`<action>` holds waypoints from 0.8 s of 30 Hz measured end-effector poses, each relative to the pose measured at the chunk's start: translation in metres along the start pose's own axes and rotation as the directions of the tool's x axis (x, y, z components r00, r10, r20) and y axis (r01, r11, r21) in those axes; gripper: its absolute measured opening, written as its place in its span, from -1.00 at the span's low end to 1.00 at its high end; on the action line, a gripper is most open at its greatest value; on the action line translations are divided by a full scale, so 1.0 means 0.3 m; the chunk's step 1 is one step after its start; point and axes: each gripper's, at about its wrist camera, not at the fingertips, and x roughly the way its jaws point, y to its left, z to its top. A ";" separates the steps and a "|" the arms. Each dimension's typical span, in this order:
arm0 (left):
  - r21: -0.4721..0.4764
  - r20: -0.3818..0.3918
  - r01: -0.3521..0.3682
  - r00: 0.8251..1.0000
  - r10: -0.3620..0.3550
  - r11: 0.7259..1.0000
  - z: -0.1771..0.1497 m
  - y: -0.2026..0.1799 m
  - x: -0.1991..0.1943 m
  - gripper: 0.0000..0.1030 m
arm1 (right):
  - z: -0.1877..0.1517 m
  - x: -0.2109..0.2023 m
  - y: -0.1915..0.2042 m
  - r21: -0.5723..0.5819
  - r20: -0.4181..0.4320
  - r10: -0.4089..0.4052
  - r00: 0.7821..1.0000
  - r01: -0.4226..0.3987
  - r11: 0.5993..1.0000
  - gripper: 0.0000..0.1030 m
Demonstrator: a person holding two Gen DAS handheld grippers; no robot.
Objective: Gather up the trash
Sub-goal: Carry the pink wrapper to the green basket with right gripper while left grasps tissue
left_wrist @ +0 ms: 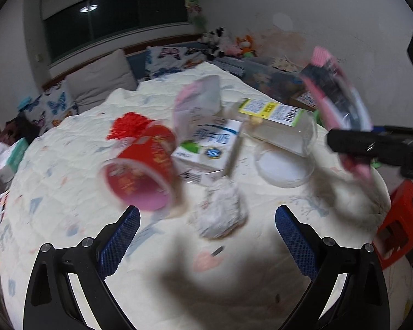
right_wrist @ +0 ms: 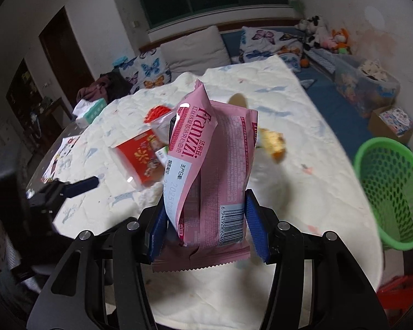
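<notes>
My right gripper [right_wrist: 205, 220] is shut on a pink Franzzi snack wrapper [right_wrist: 214, 170] and holds it upright above the table; the wrapper also shows in the left wrist view [left_wrist: 341, 101], held by the right gripper [left_wrist: 352, 143]. My left gripper [left_wrist: 208, 225] is open and empty above the table, just in front of a crumpled white tissue [left_wrist: 220, 214]. A red cup [left_wrist: 140, 173], a white milk carton [left_wrist: 206, 148], a clear plastic tub [left_wrist: 278, 126] and its lid [left_wrist: 285, 166] lie beyond it.
A green mesh basket [right_wrist: 391, 189] stands off the table's right edge. A tissue pack [right_wrist: 90, 112] lies at the far left. A red stool [left_wrist: 396, 220] sits to the right. A bed with pillows and toys lies behind.
</notes>
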 end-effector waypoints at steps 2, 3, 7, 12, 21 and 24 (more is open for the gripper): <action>0.021 -0.010 0.003 1.000 -0.002 1.000 0.007 -0.020 0.029 0.71 | -0.001 -0.027 -0.040 0.009 0.012 -0.025 1.000 0.025 1.000 0.03; 0.029 -0.020 -0.004 1.000 0.005 1.000 0.010 -0.030 0.044 0.64 | -0.001 -0.041 -0.064 0.014 0.017 -0.043 0.999 0.042 0.999 0.03; 0.027 -0.051 -0.016 0.999 0.018 0.999 0.011 -0.042 0.093 0.44 | -0.005 -0.071 -0.150 0.036 0.026 -0.097 0.995 0.096 0.995 0.03; 0.034 -0.075 -0.033 0.997 0.035 0.999 0.004 -0.054 0.121 0.10 | -0.016 -0.093 -0.243 0.065 0.028 -0.146 0.989 0.144 0.987 0.03; 0.008 -0.067 0.006 0.998 -0.005 1.000 0.020 -0.055 0.056 -0.46 | -0.033 -0.105 -0.430 0.130 0.010 -0.245 0.969 0.242 0.962 0.03; 0.012 -0.038 0.015 0.999 -0.015 1.000 0.038 -0.062 0.006 -0.46 | -0.043 -0.094 -0.502 0.142 -0.009 -0.299 0.954 0.298 0.944 0.03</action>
